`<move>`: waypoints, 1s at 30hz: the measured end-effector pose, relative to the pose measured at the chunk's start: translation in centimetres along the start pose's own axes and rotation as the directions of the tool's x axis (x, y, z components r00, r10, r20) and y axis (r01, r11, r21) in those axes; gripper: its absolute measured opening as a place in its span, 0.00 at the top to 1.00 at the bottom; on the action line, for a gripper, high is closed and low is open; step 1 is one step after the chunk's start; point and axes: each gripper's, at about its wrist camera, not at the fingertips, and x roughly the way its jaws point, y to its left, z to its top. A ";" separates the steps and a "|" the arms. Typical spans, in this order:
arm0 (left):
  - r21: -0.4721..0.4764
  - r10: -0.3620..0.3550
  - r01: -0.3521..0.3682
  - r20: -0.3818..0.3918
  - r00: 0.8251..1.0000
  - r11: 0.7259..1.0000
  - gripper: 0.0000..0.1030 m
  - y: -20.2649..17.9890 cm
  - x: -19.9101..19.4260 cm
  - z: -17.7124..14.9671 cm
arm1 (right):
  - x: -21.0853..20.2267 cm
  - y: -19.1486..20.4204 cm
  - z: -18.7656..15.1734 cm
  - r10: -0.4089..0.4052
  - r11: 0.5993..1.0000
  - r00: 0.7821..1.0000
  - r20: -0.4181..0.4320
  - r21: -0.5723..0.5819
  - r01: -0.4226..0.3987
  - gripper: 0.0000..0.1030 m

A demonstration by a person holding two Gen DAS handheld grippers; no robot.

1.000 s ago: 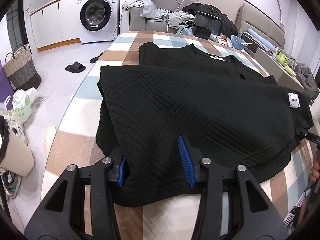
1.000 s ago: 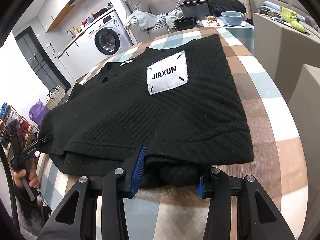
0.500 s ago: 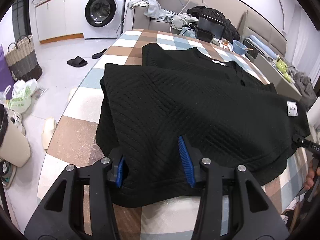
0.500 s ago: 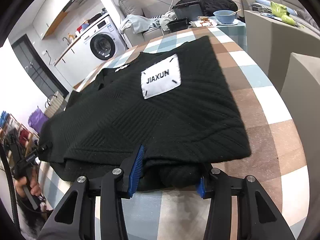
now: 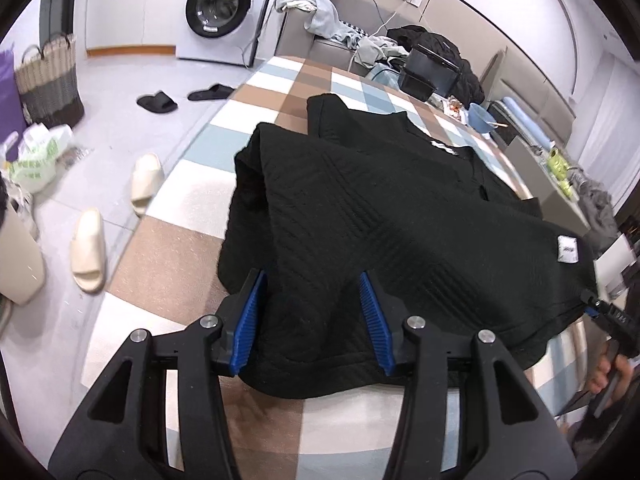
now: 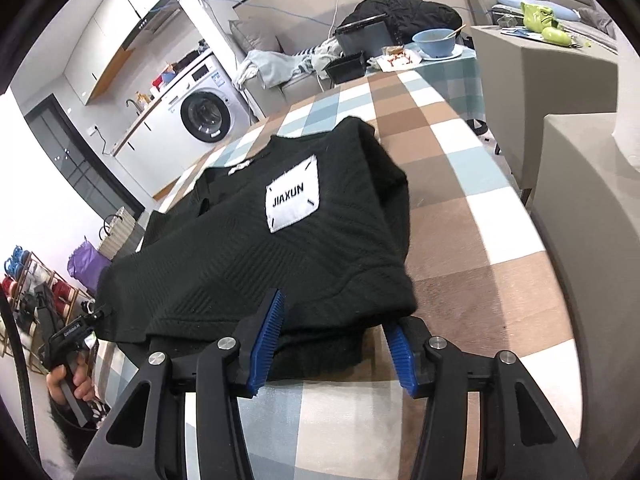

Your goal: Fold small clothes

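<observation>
Black knitted garment (image 5: 400,216) folded on checked tabletop (image 5: 168,248), lower layers hidden beneath top fold. Left tongs (image 5: 316,320) and right tongs (image 6: 332,340) both opening, near hem lying between loosened blue pads. White JIAXUN patch (image 6: 292,196) legible only in right view; slippers (image 5: 88,248) beside garment only in left.

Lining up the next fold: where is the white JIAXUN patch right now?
In the right wrist view the JIAXUN patch faces up on the black sweater, centre frame, beyond the right gripper.
</observation>
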 end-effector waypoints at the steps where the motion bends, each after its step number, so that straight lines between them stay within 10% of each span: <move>1: 0.000 -0.002 0.002 0.001 1.000 1.000 0.56 0.1 0.0 0.1 | -0.3 -0.2 -0.1 0.004 1.000 1.000 0.008 0.005 -0.004 0.49; 6: 0.004 -0.028 0.028 0.046 0.999 1.000 0.58 -0.2 -0.4 0.3 | -1.0 -1.7 0.4 0.014 0.998 0.999 0.046 0.066 -0.017 0.49; 12: 0.034 -0.028 0.025 0.105 0.994 0.999 0.86 -1.3 -1.2 0.9 | -1.5 -2.5 1.0 -0.003 0.995 0.998 0.068 0.097 -0.004 0.46; 25: 0.002 -0.019 0.019 0.075 0.997 1.000 0.87 -1.2 -0.6 1.5 | 0.3 -4.2 1.0 0.079 0.982 0.997 0.025 0.169 -0.082 0.45; 30: 0.003 -0.014 0.014 0.043 0.999 1.000 0.73 -1.2 0.2 1.0 | -1.8 -4.5 1.6 0.027 0.989 0.994 0.104 0.142 -0.042 0.37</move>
